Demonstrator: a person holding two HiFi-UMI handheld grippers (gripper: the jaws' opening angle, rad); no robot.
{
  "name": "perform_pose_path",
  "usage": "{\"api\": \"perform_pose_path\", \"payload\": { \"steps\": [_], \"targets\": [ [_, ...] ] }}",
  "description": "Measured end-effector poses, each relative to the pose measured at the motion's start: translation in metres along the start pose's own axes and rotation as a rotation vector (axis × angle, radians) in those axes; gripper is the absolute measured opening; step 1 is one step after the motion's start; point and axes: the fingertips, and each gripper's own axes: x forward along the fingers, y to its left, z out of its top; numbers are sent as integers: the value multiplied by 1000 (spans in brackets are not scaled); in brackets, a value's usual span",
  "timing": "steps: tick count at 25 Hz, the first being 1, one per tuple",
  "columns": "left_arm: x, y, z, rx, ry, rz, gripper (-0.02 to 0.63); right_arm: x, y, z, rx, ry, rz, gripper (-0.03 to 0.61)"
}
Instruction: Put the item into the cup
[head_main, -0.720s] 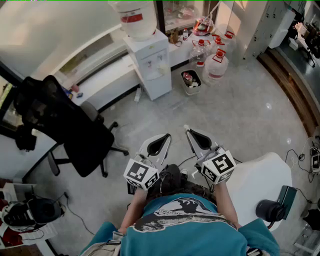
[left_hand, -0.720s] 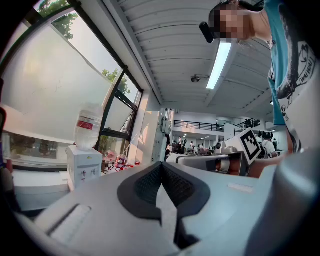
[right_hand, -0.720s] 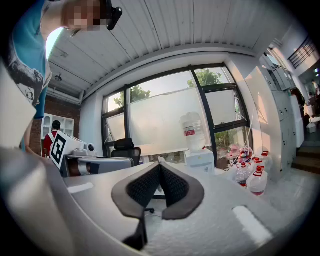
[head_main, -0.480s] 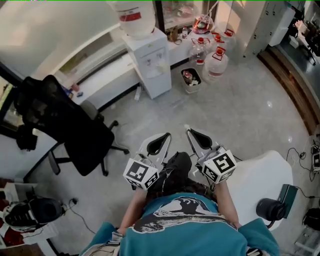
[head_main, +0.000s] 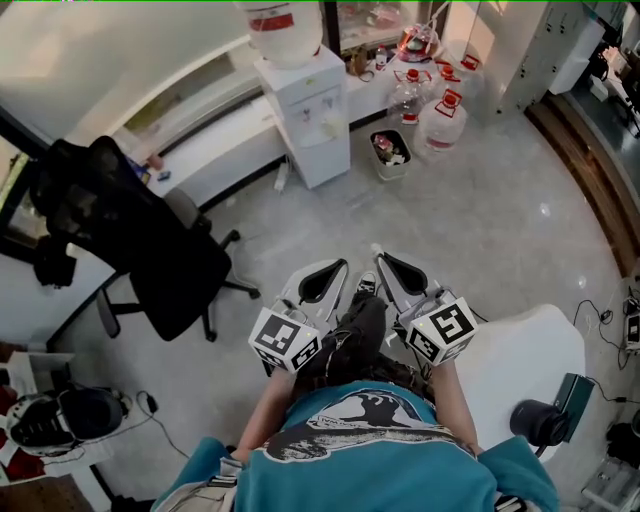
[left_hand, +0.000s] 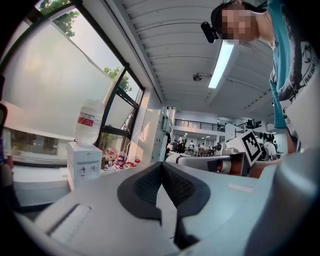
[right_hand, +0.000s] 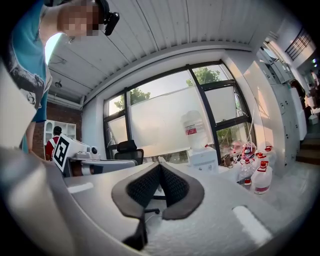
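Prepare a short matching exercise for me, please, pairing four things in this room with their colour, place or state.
Things:
1. office chair
2. water dispenser
3. waste bin
4. left gripper

Descriptions:
A. shut, holding nothing
B. black, on wheels
C. beside the water jugs
D. white, bottle on top

Pairs: 1-B; 2-D; 3-C; 4-A

A dark rounded thing (head_main: 538, 421), possibly the cup, sits on the white table (head_main: 505, 350) near its right edge, too small to tell more. The left hand-held gripper (head_main: 328, 272) and right hand-held gripper (head_main: 388, 264) have their jaws together, nothing between them
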Motion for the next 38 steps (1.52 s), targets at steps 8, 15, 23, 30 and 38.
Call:
{"api": "perform_pose_path", "payload": {
  "steps": [8, 15, 23, 30, 38],
  "targets": [
    [27, 16, 1, -31, -9, -8, 8, 21, -18, -4, 13, 30, 21, 3],
    [40, 72, 1, -35, 38, 21, 8, 86, -44, 3, 34, 45, 35, 3],
    [58, 159, 17, -47, 39, 33, 8, 172, -63, 11, 30, 79, 45, 3],
    [70, 209, 27, -57, 31, 20, 6, 222, -74, 17, 16, 101, 33, 3],
    [75, 245, 32, -59, 23, -2, 6, 260, -78, 19, 3, 111, 19, 2]
  ]
}}
